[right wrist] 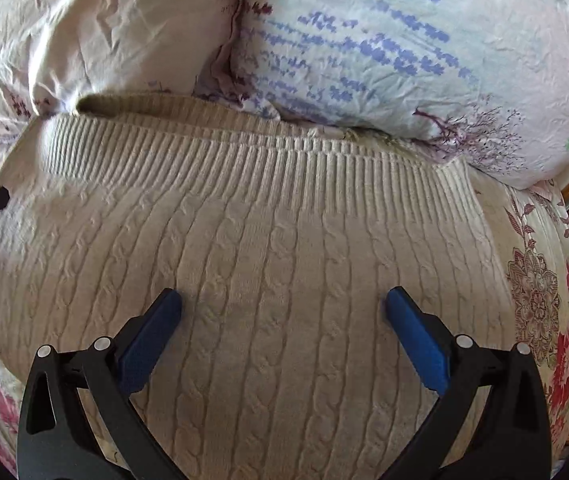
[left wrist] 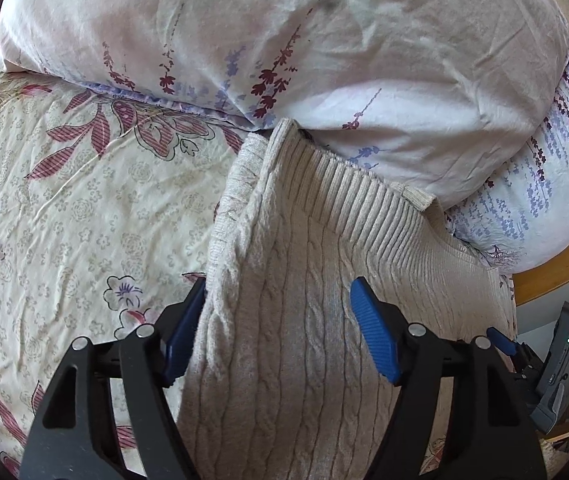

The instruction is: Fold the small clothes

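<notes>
Sweater [right wrist: 268, 264]: a cream cable-knit garment lying on a bed, spread over a floral bedsheet [left wrist: 64, 200], with its ribbed hem [right wrist: 244, 164] turned toward the far side and pressed against two pillows. In the right wrist view the knit lies broad and mostly flat directly beneath the right hand-held gripper [right wrist: 283, 304], filling the space between and ahead of its fingers. The right hand-held gripper stands wide open; its blue pads [right wrist: 416, 340] hover at or just over the knit, one to each side, and nothing is clamped between them. Whether the tips press into the fabric cannot be told.

In the left wrist view the sweater [left wrist: 284, 320] appears as a raised, doubled fold whose left edge rises between the fingers of the left hand-held gripper [left wrist: 278, 308]. Its fingers are also spread apart: the left pad [left wrist: 184, 332] lies against the outer face of the fold, partly hidden by it, while the right pad [left wrist: 372, 332] rests over the cable pattern. No firm pinch is visible.

Surroundings: a pale pillow [left wrist: 284, 40] printed with purple sprigs lies just beyond the hem, touching it; a second pillow [right wrist: 384, 48] with blue sprigs lies beside the first. A wooden bed frame [left wrist: 556, 268] shows at the right edge. The right hand-held gripper's body [left wrist: 556, 364] is visible at the lower right of the left wrist view.
</notes>
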{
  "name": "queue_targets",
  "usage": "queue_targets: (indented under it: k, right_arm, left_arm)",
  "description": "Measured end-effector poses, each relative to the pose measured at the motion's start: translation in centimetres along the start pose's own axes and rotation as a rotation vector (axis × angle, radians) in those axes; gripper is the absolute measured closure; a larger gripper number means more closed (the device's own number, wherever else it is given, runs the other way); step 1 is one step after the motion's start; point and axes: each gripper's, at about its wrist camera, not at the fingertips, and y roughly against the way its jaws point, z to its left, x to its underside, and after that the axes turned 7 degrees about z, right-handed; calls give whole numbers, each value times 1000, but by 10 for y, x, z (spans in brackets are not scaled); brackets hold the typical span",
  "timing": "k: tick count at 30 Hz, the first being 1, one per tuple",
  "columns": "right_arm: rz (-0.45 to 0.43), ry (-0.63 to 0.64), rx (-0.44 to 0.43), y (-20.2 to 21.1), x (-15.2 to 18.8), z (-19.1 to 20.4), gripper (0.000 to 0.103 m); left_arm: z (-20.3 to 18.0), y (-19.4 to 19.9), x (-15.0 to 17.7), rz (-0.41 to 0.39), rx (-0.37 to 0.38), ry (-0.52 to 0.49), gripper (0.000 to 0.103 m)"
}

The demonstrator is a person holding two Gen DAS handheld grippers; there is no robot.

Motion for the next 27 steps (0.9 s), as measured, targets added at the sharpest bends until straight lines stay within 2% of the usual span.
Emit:
queue_targets:
  k: [1,3,7,9,11,15,19,23,27]
  right_arm:
    - [-1,-15,-20,-2,1,-4,1]
    - [-7,-12,-33,-2,2,-6,1]
    - [-11,-13,-33,1,0,-5,1]
    - [-17,-12,-34,-3,1,-9,1]
    - [-16,-11,-35,-2,0,-8,1]
    - [-25,-9,-34,0,3,-7,1]
    - [-35,-5,-32,1,8,-7,1]
    - [-46,2,-30,2,13,-6,1]
    - [-50,11,-28,1,17,-4,1]
  left_arm:
    - [1,0,0,-2,-3,6,46]
    - [4,1,0,-3,0,33,56]
    - [13,1,1,2,57,99,73]
    - [15,2,2,-1,84,114,77]
    - [13,6,2,-5,122,130,80]
    - [4,18,0,-21,265,157,82]
    - [-23,28,0,-28,373,135,83]
    - [-53,33,2,-20,512,130,85]
    - [-86,28,3,14,659,139,91]
